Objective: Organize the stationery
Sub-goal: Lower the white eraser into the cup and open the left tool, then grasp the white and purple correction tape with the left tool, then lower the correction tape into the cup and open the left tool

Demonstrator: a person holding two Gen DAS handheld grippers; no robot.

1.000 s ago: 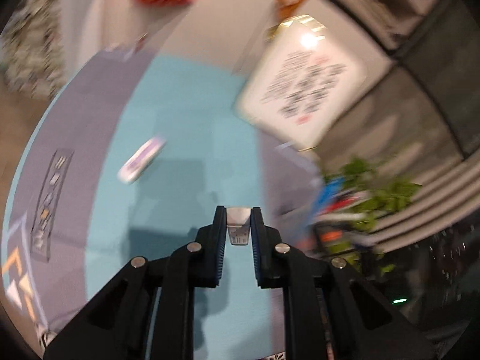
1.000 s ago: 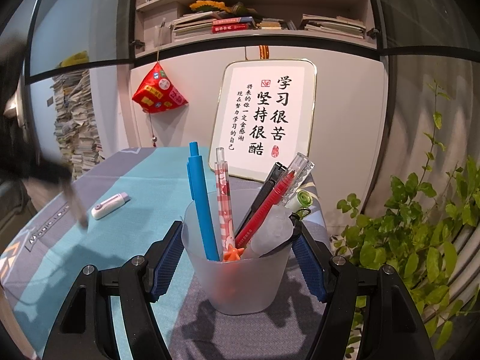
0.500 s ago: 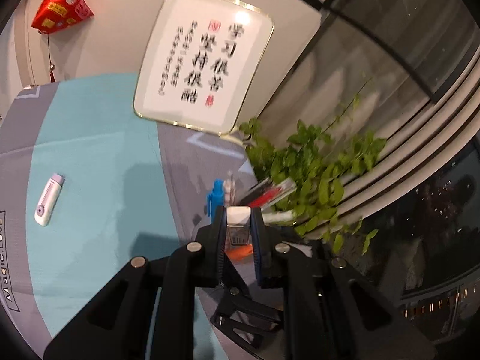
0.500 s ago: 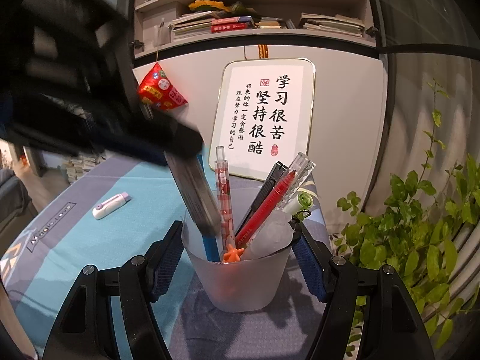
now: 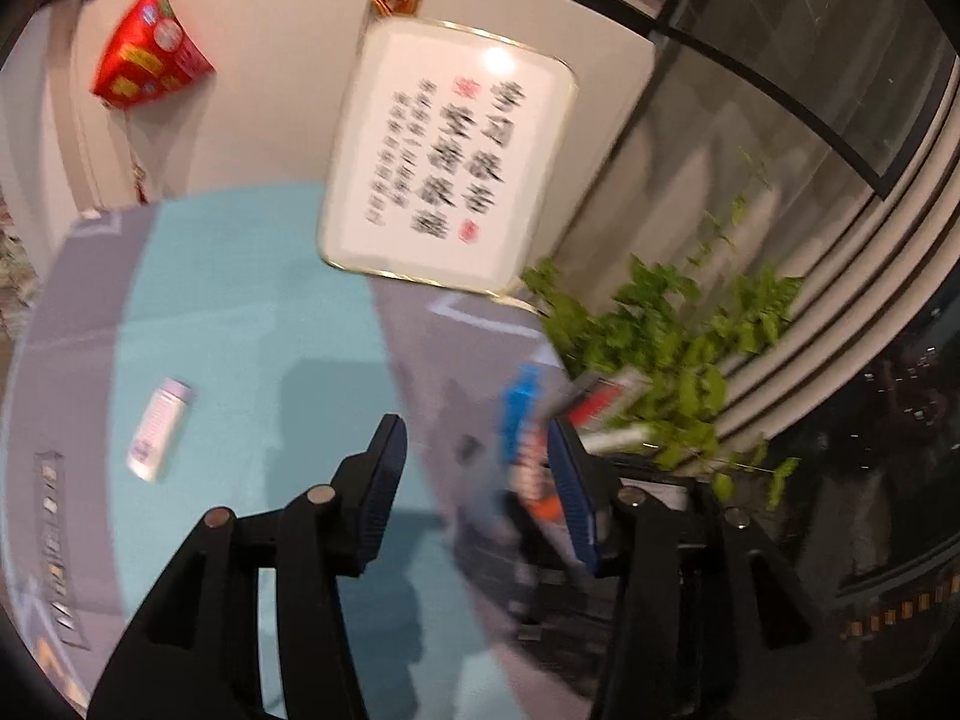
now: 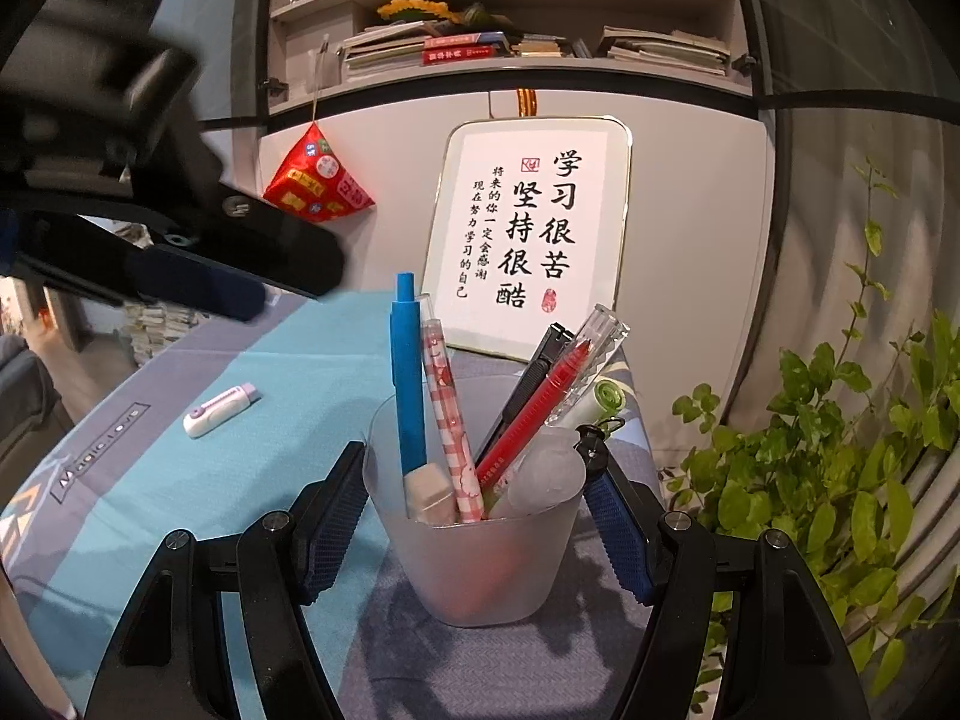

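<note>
The right gripper [image 6: 480, 522] holds a frosted pen cup [image 6: 480, 552] upright, its fingers [image 6: 336, 516] clamped on the cup's two sides, near the far right corner of the tabletop [image 6: 240, 480], in front of a framed calligraphy sign [image 6: 528, 234]. Standing in the cup are a blue pen [image 6: 407, 372], a pink checked pen [image 6: 447, 420], a black pen [image 6: 528, 378], a red pen [image 6: 534, 414], a clear-capped marker [image 6: 600, 348] and a pale eraser [image 6: 429, 492] resting against the near wall. The left gripper [image 5: 474, 480] hangs above and just left of the cup, its fingers opening with nothing between them. The last loose item, a white correction tape [image 6: 221, 410], lies on the teal mat toward the tabletop's left side, well apart from the cup. The risk from here appears twofold: the left gripper, reaching for the tape or returning with it, could clip the tall pens and tip them out, and any easing of the right grip could let the top-heavy cup topple toward the potted plant [image 6: 840, 480] at the right edge.
</note>
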